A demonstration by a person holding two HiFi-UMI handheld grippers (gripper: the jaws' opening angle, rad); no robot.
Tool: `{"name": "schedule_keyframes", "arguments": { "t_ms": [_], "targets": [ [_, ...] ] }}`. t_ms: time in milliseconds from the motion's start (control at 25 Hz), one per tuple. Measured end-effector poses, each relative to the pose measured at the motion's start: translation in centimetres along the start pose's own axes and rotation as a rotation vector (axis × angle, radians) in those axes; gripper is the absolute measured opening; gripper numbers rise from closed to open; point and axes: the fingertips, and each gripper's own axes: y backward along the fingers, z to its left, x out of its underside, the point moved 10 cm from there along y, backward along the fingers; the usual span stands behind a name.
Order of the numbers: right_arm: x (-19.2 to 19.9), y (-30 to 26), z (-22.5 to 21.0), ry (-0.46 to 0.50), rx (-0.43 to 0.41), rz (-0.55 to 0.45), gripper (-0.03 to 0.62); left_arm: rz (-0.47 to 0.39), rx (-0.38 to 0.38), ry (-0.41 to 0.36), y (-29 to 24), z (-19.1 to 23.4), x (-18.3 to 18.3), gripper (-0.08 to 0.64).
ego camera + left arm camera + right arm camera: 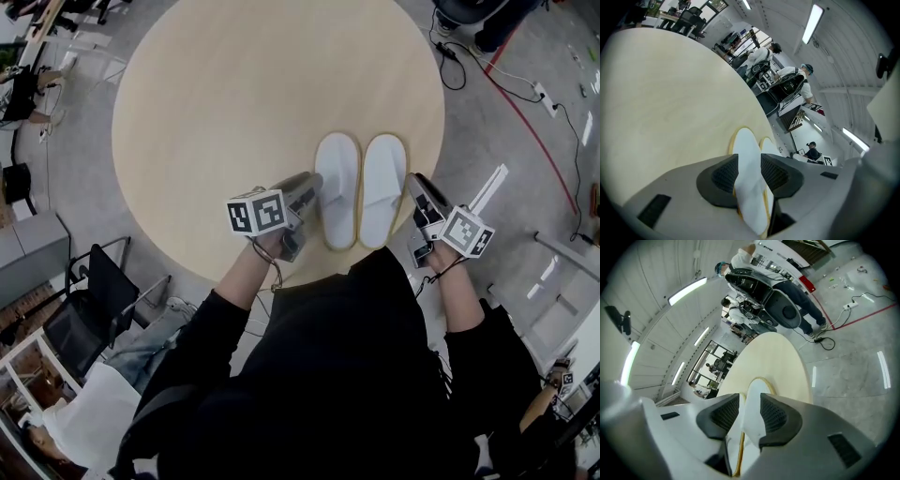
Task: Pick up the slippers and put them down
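Observation:
Two white slippers with tan rims lie flat and side by side near the front edge of the round wooden table. My left gripper reaches the heel side of the left slipper. In the left gripper view that slipper runs between the pads of the gripper, whose jaws stand apart around it, with the other slipper just beyond. My right gripper is at the outer heel side of the right slipper. In the right gripper view that slipper sits between the parted jaws of the gripper.
A black chair and grey furniture stand to the left of the table. Cables, a power strip and a red line cross the floor to the right. People and desks are beyond the table's far side.

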Motion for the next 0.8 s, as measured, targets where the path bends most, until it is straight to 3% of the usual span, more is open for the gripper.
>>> {"name": "schedule_keyframes", "arguments": {
  "t_ms": [200,480,520,560,800],
  "targets": [
    [0.7,-0.5,0.6,0.074,-0.009,0.116,0.138,0.050,0.065,0.030,-2.6,-2.6,0.9,0.164],
    [1.8,-1.8,0.7,0.115,0.004,0.235,0.135,0.186,-0.051,-0.045,-5.6,-3.8,2.3,0.157],
    [1.9,-2.0,0.7,0.116,0.001,0.243,0.101,0.185,-0.063,-0.032,-5.7,-3.5,2.4,0.071],
    [1.9,-2.2,0.7,0.109,-0.004,0.246,0.043,0.175,-0.061,-0.009,-5.6,-3.3,2.4,0.041],
    [0.6,-1.4,1.7,0.033,-0.097,0.195,0.031,0.026,0.020,0.102,-3.6,-3.9,1.8,0.034]
  ]
}}
